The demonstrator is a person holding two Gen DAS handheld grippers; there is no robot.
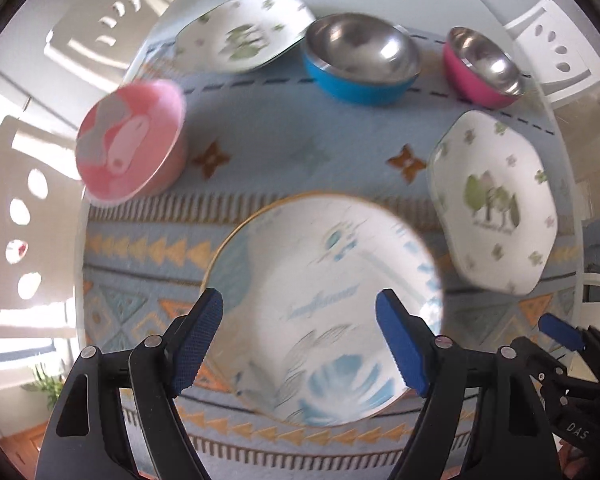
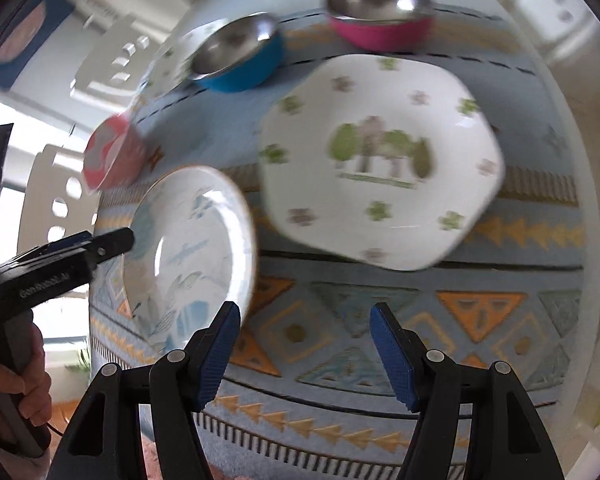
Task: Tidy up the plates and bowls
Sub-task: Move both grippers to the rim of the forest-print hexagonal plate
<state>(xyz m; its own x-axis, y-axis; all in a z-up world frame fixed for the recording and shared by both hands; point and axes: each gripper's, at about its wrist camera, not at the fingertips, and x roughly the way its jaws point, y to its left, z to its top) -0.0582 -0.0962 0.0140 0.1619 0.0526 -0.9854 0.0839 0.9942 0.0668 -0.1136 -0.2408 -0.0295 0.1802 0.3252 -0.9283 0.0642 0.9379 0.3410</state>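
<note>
A round white plate with blue leaves [image 1: 324, 308] lies on the patterned cloth just beyond my open, empty left gripper [image 1: 300, 344]; it also shows in the right wrist view [image 2: 188, 256]. A white angular plate with green trees [image 1: 496, 204] lies at the right, large in the right wrist view [image 2: 380, 160] ahead of my open, empty right gripper [image 2: 304, 348]. A second tree plate [image 1: 244, 34] lies at the back left. A blue steel bowl [image 1: 360, 60], a pink steel bowl [image 1: 484, 68] and a pink patterned bowl [image 1: 132, 144] stand further back.
A light-blue cloth with orange triangles [image 2: 340, 332] covers the round table. White chairs [image 1: 24, 240] stand around it. The other gripper and the hand holding it show at the left of the right wrist view [image 2: 52, 264].
</note>
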